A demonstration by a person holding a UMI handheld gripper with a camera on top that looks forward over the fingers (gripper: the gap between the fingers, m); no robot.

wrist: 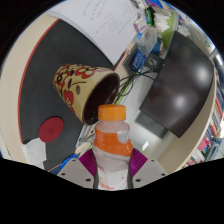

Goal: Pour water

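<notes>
Bottle, orange-capped, is held between the gripper pads, flowerpot at eleven o'clock. Thin plastic is judged light, squashable; mid-body is best gripped.

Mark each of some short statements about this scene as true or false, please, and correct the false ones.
1. The bottle between the gripper fingers has an orange cap. True.
2. The flower pot is plain white. False: it is beige with a red pattern.
3. The flower pot is beyond the bottle. True.
4. A blue disc lies beside the pot. False: the disc is red.
5. The gripper is empty. False: its fingers press on the bottle.
</notes>
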